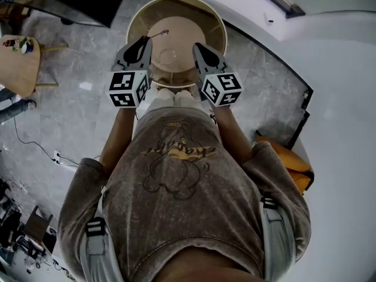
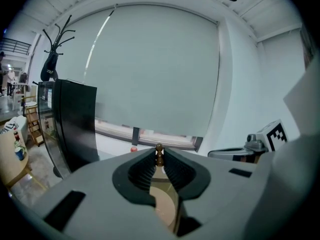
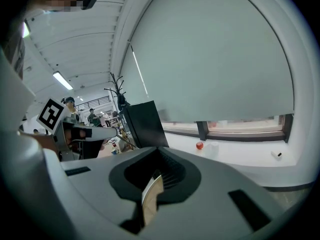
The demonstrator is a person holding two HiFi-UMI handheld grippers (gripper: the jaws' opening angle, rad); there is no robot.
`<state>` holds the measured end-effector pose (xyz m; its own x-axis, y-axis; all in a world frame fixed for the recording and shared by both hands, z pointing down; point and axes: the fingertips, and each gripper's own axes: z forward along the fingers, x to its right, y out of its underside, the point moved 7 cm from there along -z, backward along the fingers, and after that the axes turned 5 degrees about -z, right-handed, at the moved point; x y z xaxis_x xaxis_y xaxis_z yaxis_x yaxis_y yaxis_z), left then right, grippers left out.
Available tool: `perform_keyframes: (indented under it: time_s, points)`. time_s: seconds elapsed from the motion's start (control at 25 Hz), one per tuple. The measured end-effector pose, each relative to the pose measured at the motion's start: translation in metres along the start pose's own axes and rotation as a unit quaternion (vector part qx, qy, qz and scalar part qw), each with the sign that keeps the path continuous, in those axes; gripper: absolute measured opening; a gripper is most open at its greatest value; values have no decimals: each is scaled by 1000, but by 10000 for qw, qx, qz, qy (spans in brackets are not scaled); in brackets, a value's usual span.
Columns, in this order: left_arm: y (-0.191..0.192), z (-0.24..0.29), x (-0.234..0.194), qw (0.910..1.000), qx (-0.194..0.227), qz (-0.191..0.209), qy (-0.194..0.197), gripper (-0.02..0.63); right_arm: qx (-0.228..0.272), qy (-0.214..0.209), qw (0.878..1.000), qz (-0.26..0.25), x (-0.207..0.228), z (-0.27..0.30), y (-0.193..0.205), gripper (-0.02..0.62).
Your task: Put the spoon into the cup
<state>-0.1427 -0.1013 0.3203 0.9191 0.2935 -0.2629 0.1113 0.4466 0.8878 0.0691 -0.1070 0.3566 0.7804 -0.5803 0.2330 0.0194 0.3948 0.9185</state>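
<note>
Grippers: left gripper (image 1: 143,41) pinches a thin, brown-tipped spoon (image 2: 159,153); right gripper (image 1: 197,47) has its jaws pressed together, empty. Cup (image 1: 171,56), clear, stands between their tips on the round table (image 1: 136,17); the spoon is outside it.

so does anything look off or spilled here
Nothing stands out. The left gripper pinches the spoon by the end of its thin handle. The clear cup sits on the round table, and nothing looks spilled, tipped or broken.
</note>
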Motion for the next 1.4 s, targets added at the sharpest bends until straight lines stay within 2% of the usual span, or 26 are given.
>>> perform_keyframes:
  time_s: [0.72,1.4]
  points:
    - [39,37,-23,9987,-410,-272,-115,58,-381,-144,9991,128,18,37,34,20]
    - [104,69,-34,9947,-997,-217,-112,58,-654,-195,9975,202,24,43,64,20]
